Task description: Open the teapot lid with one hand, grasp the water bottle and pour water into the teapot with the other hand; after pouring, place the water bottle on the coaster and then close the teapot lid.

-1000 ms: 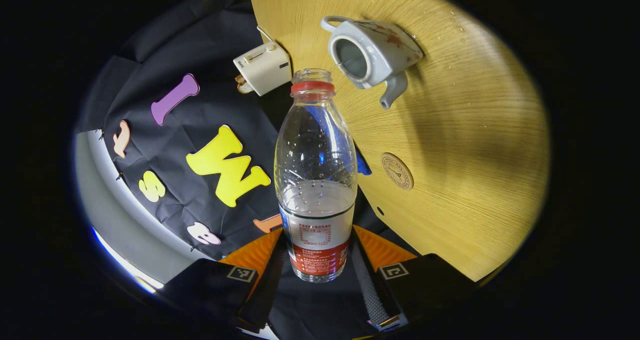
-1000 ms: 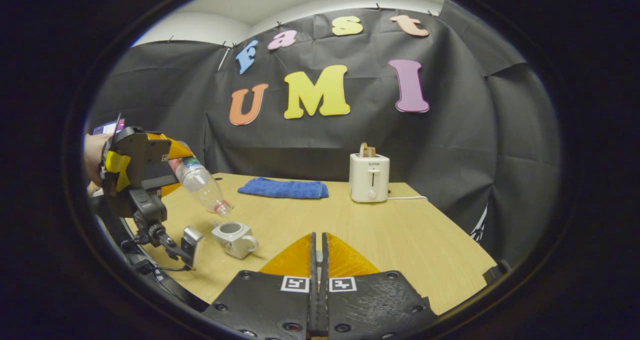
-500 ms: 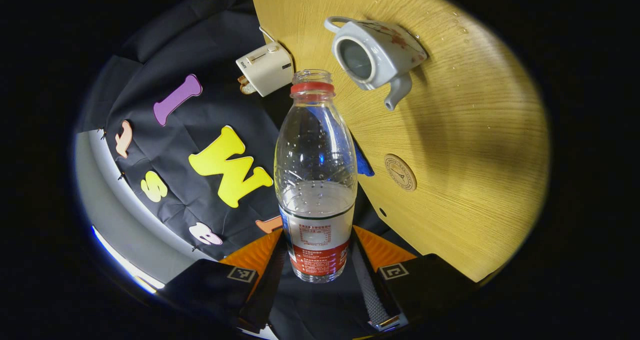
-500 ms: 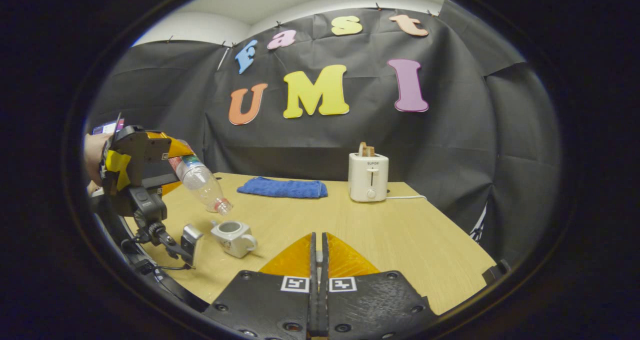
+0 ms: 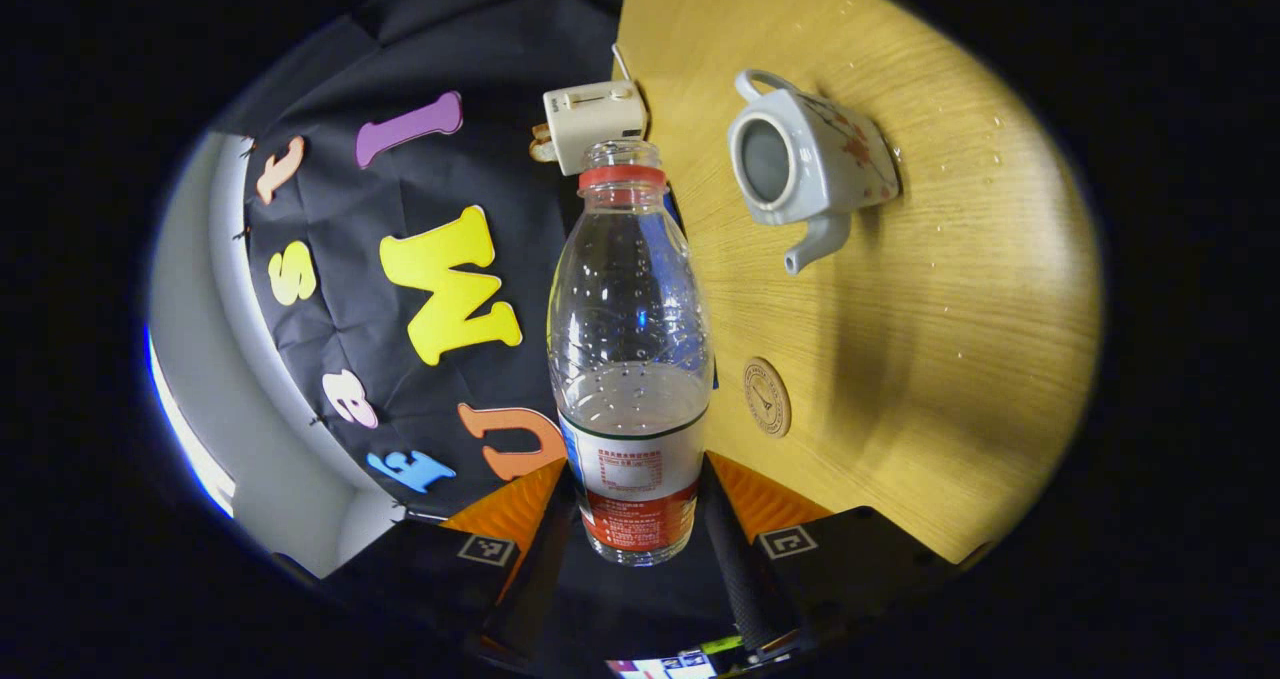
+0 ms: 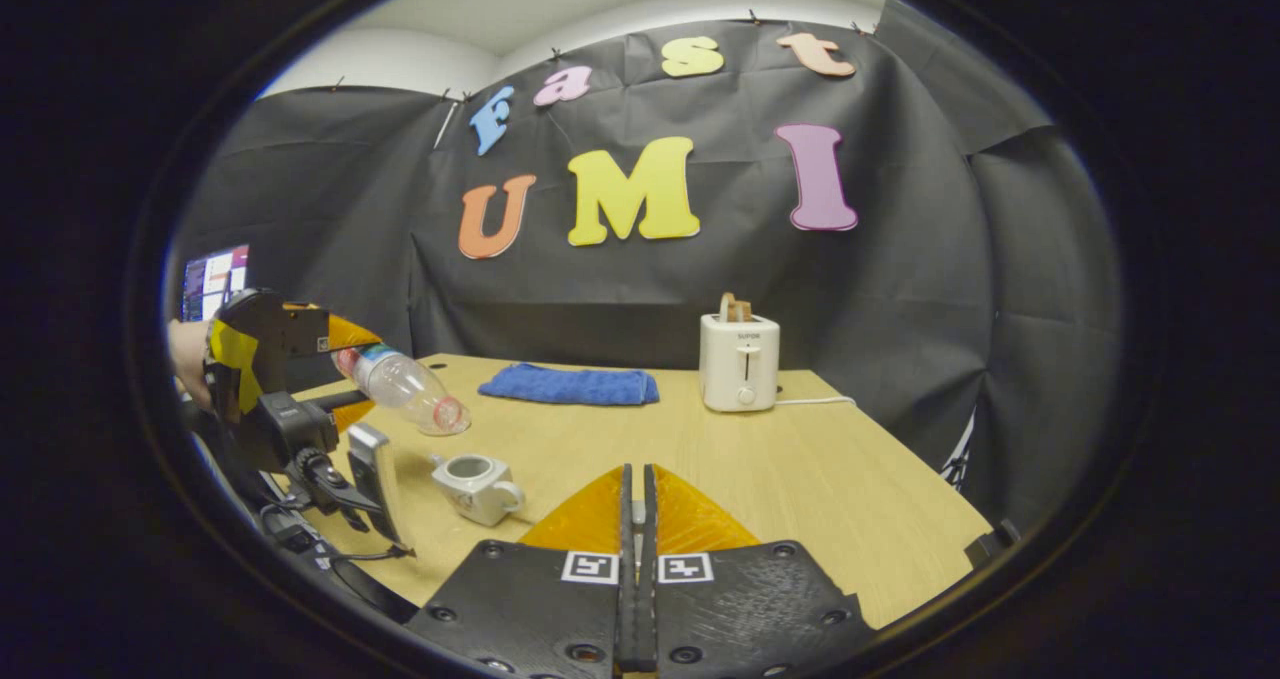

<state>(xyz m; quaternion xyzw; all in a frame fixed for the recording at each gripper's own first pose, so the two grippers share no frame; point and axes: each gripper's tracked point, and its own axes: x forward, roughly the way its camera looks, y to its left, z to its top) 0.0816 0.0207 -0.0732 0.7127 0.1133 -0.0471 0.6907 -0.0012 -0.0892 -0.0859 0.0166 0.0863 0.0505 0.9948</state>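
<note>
Teapot (image 5: pixel 805 164), white ceramic with a small red floral print, stands upright on the pale wood-grain worktop (image 5: pixel 950 359), lid off, mouth open to receive water. No lid is discernible in either view.

Largest item first: the worktop carries, toward its far edge, a white two-slot toaster (image 6: pixel 739 362) with something in its slot and a folded blue cloth (image 6: pixel 568 385); both stand well apart from the work area and play no part in the task.

The clear plastic water bottle (image 5: pixel 630 359), red neck ring, red-and-white label, cap off, is pinched at its lower body between the fingers of the left hand-held gripper (image 5: pixel 636 539). In the right gripper view the bottle (image 6: pixel 405 387) is tilted neck-down, its mouth above and to one side of the teapot (image 6: pixel 478 486) rather than directly over the opening. No stream is visible. Judgement: the tilt serves pouring, but whether pouring is finished or about to resume cannot be told. Water remains in the bottle.

The right hand-held gripper (image 6: pixel 636 599) has its fingers pressed together; whether it pinches the lid cannot be told. It is held clear of the teapot, presumably to keep the opening unobstructed.

A round brown coaster (image 5: pixel 767 397) lies bare on the worktop near the bottle, ready for set-down. Small droplets speckle the worktop beyond the teapot.
</note>
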